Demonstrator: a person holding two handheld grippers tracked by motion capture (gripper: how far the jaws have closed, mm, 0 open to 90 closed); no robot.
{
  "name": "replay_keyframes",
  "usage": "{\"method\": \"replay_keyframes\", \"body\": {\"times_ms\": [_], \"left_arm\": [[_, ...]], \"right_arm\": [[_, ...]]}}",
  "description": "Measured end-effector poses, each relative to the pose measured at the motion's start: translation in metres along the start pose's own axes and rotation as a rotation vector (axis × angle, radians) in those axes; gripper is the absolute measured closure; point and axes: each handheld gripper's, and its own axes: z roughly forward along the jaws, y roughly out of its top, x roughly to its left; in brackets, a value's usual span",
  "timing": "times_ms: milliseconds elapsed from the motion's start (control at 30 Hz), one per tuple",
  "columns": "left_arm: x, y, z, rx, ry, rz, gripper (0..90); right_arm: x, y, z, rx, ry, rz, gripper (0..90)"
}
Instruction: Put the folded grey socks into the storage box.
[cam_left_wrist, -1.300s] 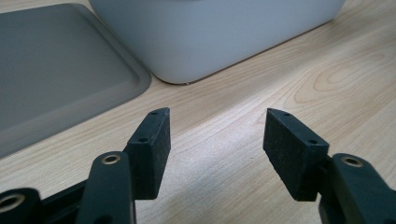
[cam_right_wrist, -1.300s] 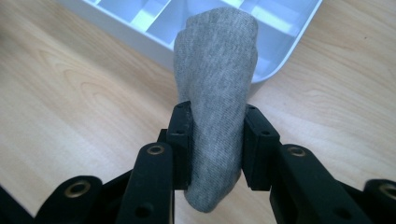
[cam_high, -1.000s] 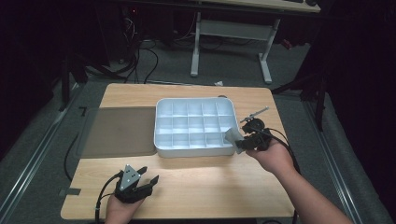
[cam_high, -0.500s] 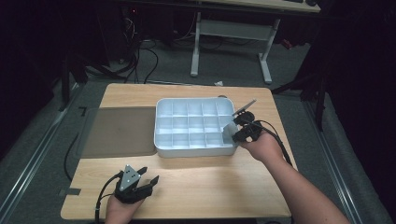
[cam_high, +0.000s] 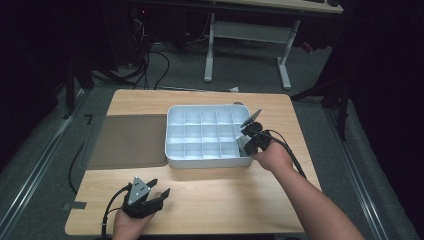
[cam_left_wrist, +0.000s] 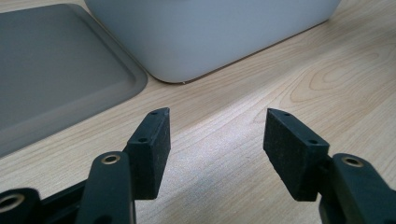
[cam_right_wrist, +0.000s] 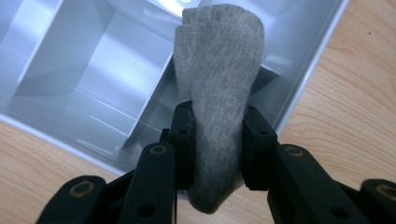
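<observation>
A white tray (cam_high: 200, 162) with several compartments stands in the middle of the wooden table. My right gripper (cam_high: 246, 143) is at its right front corner, shut on a rolled grey knit cloth (cam_right_wrist: 219, 70). Its jaws have just closed a little further on the cloth. In the right gripper view (cam_right_wrist: 217, 135) the cloth's free end hangs over a corner compartment of the tray (cam_right_wrist: 84, 70). My left gripper (cam_high: 159, 192) rests near the table's front left, open and holding nothing. In the left gripper view (cam_left_wrist: 215, 140) it points at the tray's outer wall (cam_left_wrist: 210, 32).
A flat grey lid (cam_high: 127, 140) lies on the table against the tray's left side, also seen as the grey lid (cam_left_wrist: 46, 84). Bare wood stretches along the front of the table. Beyond the far edge stand a desk frame and cables on the floor.
My right gripper has moved left and down with the cloth, from beside the tray's right edge to over its corner compartment. The left gripper has stayed put.
</observation>
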Motion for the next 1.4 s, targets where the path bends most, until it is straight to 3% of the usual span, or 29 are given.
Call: {"method": "replay_keyframes", "body": {"times_ms": [67,233,567,767,1000,1400], "left_arm": [[0.000,0.000,0.000,0.000,0.000,0.000,41.8],[0.000,0.000,0.001,0.003,-0.001,-0.001,41.8],[-0.002,0.000,0.001,0.003,-0.004,0.006,41.8],[-0.002,0.000,0.002,0.006,-0.007,0.006,41.8],[-0.001,0.000,0.001,0.008,-0.009,0.005,41.8],[-0.002,-0.001,0.002,0.009,-0.009,0.005,41.8]], "right_arm": [[0.001,0.000,0.003,0.015,0.005,0.017,71.8],[-0.001,-0.001,0.009,0.009,0.027,-0.008,71.8],[-0.002,-0.002,0.015,0.016,0.063,0.001,72.0],[-0.001,0.000,0.021,0.026,0.067,-0.027,72.0],[0.002,0.001,0.028,0.055,0.070,-0.022,71.8],[0.003,0.001,0.026,0.047,0.065,-0.025,68.1]]}}
